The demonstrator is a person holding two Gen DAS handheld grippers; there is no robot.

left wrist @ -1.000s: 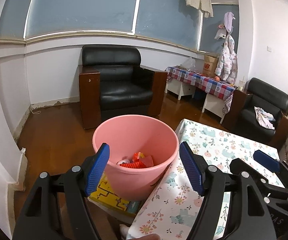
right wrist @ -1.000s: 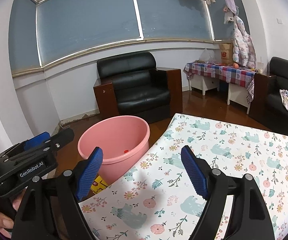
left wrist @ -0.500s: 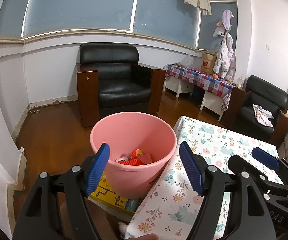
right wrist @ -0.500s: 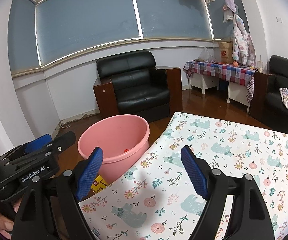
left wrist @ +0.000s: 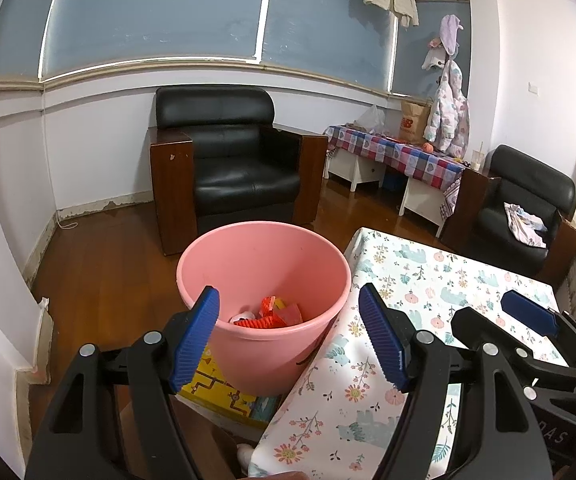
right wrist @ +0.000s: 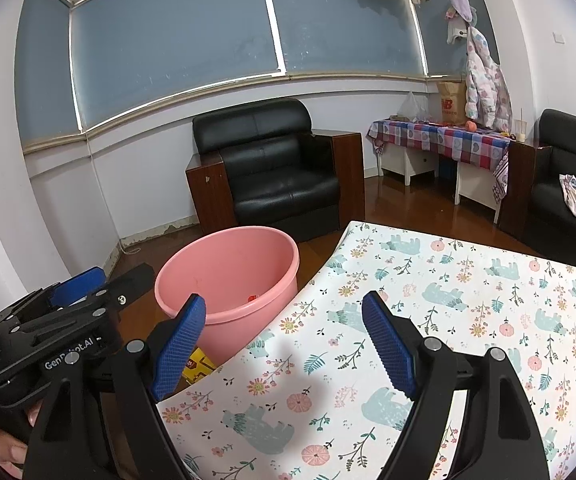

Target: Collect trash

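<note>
A pink plastic bucket (left wrist: 264, 264) stands beside the left edge of a table with a floral cloth (left wrist: 439, 280). Red and orange wrappers (left wrist: 276, 314) lie in its bottom. My left gripper (left wrist: 288, 332) hovers open over the bucket's near rim, nothing between its blue pads. My right gripper (right wrist: 284, 340) is held open above the cloth's near left corner, empty too. The bucket (right wrist: 228, 268) shows left of it in the right wrist view, with the floral cloth (right wrist: 467, 292) ahead. Each gripper appears at the edge of the other's view.
A yellow box (left wrist: 224, 392) lies under the bucket's near side. A black armchair (left wrist: 228, 168) stands beyond on the wooden floor. A low bench with a checked cloth (left wrist: 399, 156) and a second black chair (left wrist: 523, 208) are at the back right.
The left wrist view has tilted slightly, so the bucket sits a little lower and closer in it. Both grippers stay open and in place.
</note>
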